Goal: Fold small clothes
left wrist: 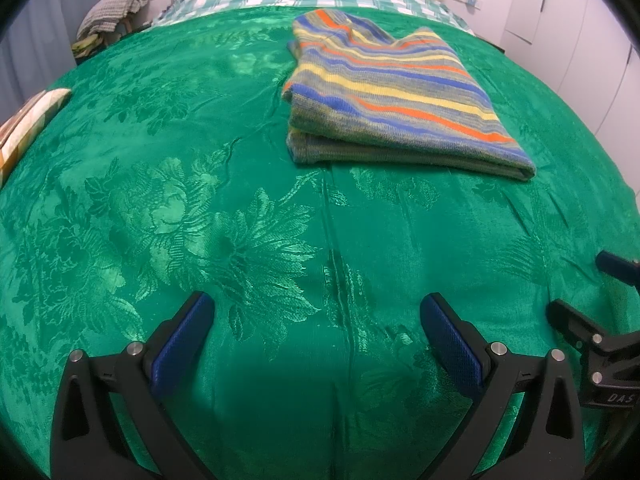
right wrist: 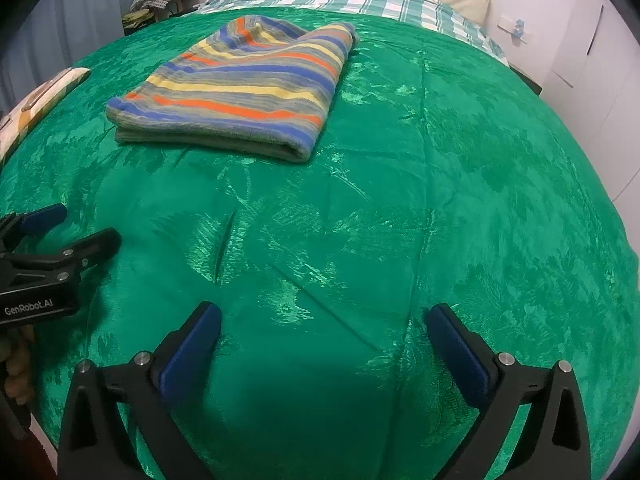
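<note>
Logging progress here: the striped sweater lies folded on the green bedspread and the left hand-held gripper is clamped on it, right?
No. In the left wrist view the left hand-held gripper is open, short of the sweater. It does lie folded on the bedspread.

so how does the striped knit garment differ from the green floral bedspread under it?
The striped knit garment is folded into a compact layered stack; the green floral bedspread lies spread out as a single sheet. The garment carries blue, orange, yellow and grey stripes; the bedspread is one shiny green with a woven flower pattern. The garment looks matte and thick, the bedspread thin and creased. Neither is held by a gripper.
</note>
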`<state>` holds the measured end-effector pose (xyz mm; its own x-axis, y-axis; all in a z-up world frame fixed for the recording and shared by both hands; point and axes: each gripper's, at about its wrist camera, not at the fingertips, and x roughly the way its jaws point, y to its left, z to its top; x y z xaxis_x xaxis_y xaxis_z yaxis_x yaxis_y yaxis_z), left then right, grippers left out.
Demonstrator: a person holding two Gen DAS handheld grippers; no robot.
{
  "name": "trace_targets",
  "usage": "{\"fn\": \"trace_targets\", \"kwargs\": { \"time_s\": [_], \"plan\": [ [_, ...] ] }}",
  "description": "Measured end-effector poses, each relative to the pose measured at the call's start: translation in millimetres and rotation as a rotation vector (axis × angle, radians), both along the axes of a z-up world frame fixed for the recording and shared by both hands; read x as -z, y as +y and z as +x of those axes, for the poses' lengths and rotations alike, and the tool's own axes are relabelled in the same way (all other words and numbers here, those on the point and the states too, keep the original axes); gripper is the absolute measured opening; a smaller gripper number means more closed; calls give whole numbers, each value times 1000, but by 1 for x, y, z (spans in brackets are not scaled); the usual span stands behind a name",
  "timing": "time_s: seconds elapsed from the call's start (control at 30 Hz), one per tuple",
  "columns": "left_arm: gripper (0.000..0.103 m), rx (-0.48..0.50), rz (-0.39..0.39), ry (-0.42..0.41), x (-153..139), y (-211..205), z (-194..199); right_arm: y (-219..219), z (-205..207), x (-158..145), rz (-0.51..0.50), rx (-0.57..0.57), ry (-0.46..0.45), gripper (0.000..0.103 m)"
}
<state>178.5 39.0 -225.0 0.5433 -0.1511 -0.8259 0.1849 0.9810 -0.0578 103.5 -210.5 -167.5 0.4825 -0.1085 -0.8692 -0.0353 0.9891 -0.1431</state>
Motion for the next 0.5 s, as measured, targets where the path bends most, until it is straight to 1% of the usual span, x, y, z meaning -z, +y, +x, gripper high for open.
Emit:
{"fn": "trace_targets", "kwargs": {
  "time_s": [0.33, 0.5],
  "plan": [
    [103, 11, 7, 8, 2, 0, 2, -3, -1, 4, 9, -6, 4, 103],
    [103, 40, 11, 24, 1, 1, 5, -7, 0, 6, 33, -19, 11, 103]
  ]
}}
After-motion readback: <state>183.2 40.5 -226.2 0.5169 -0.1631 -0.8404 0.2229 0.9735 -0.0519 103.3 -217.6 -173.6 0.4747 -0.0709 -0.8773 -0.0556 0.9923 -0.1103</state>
